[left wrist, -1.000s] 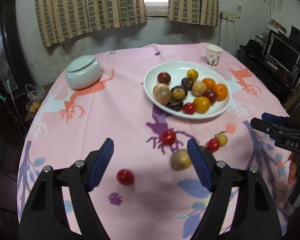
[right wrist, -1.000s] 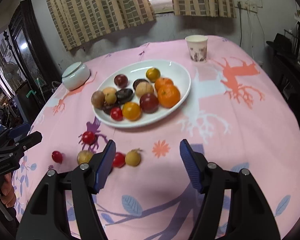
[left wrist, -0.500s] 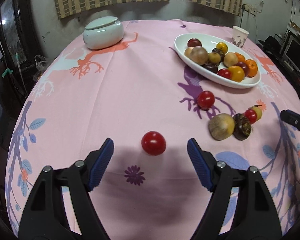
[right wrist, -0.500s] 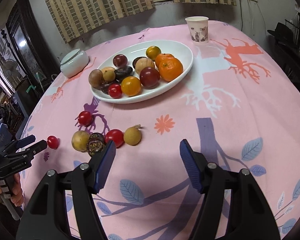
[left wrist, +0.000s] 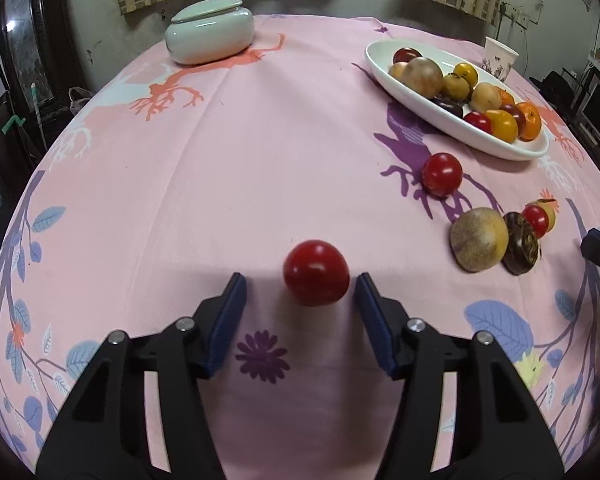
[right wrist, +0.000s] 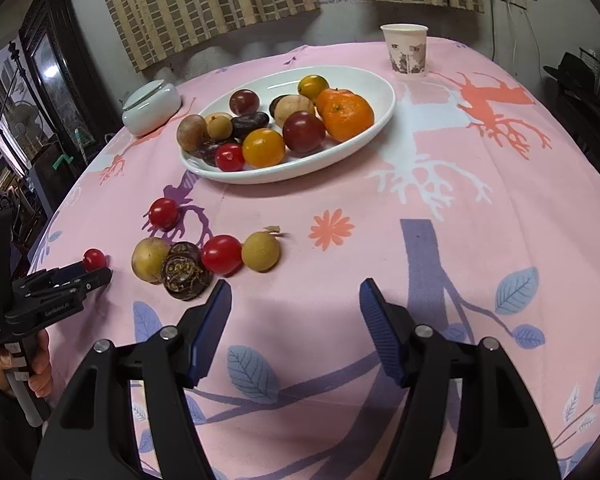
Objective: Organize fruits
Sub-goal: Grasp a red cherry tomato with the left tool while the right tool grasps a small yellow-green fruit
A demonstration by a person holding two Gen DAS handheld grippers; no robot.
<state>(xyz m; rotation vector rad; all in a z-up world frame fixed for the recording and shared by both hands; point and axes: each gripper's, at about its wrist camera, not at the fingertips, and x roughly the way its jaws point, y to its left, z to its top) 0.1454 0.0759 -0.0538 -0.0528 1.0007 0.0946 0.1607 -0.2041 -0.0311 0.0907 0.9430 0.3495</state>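
Observation:
A red cherry tomato (left wrist: 315, 277) lies on the pink tablecloth, just ahead of and between the fingertips of my open left gripper (left wrist: 300, 292); the pads do not touch it. It also shows in the right wrist view (right wrist: 94, 259), at the left gripper's tip. A second red tomato (left wrist: 441, 174) lies nearer the white oval plate (left wrist: 420, 98), which holds several fruits. A loose cluster sits right: a tan round fruit (left wrist: 478, 239), a dark shrivelled fruit (left wrist: 521, 243), a small tomato (left wrist: 536, 220). My right gripper (right wrist: 295, 296) is open and empty, just before that cluster (right wrist: 188, 266).
A pale green lidded jar (left wrist: 210, 36) stands at the far left of the table. A paper cup (right wrist: 407, 51) stands beyond the plate. The table edge curves away on all sides; dark furniture stands left and right.
My left gripper has moved forward and down to the lone red tomato, which now sits between its fingertips. My right gripper has come lower and nearer to the fruit cluster.

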